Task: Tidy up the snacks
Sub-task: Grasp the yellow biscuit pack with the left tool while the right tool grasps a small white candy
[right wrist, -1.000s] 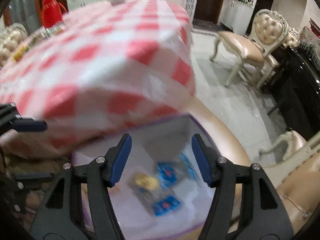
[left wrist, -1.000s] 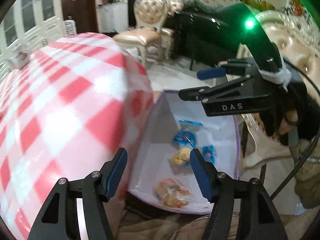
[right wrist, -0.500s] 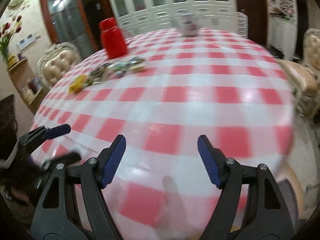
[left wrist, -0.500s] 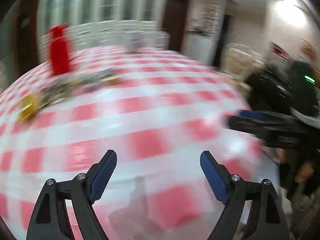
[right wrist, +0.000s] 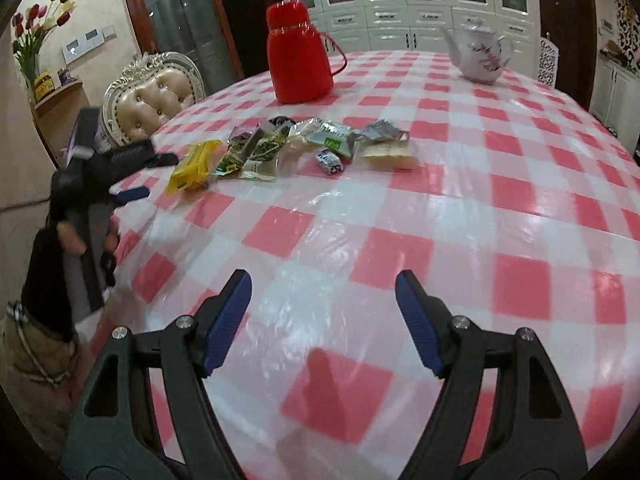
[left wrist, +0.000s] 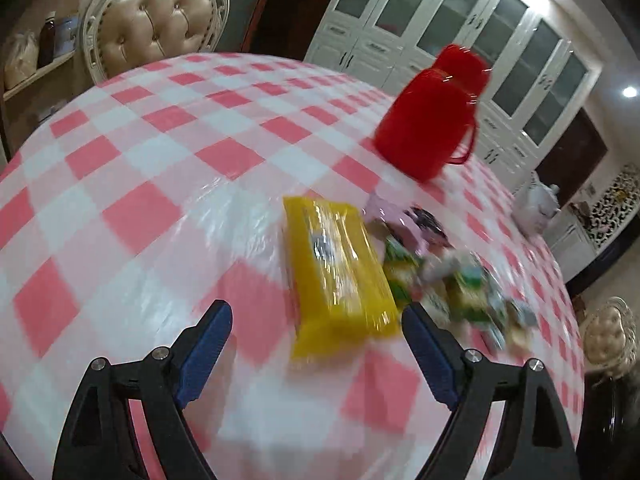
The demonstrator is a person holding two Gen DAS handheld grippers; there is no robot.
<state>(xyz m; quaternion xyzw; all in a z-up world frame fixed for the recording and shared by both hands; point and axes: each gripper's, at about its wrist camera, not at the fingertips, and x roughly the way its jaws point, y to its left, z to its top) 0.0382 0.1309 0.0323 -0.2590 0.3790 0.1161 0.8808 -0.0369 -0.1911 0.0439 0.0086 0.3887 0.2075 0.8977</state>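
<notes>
Several snack packets lie in a row on the red-and-white checked table [right wrist: 500, 208]. They include a yellow packet [right wrist: 194, 166], green packets [right wrist: 256, 152], a small blue sweet [right wrist: 330, 160] and a cracker pack [right wrist: 390, 154]. In the left wrist view the yellow packet [left wrist: 336, 272] lies just ahead, with blurred packets [left wrist: 460, 280] to its right. My left gripper [left wrist: 314, 316] is open; the packet's near end shows between its fingertips, untouched. From the right wrist view, the left gripper [right wrist: 158, 176] hovers beside the yellow packet. My right gripper [right wrist: 322, 280] is open over bare cloth, well short of the snacks.
A red thermos jug [right wrist: 298, 56] stands behind the snacks and a white teapot [right wrist: 478, 54] stands far right. A padded chair [right wrist: 154, 96] is at the table's far-left edge. A gloved hand [right wrist: 60, 248] holds the left gripper off the table's left edge.
Both views have swung from the white box of snacks beside the table up onto the table top. Both pairs of jaws stand wider. The left gripper has come up to the yellow packet.
</notes>
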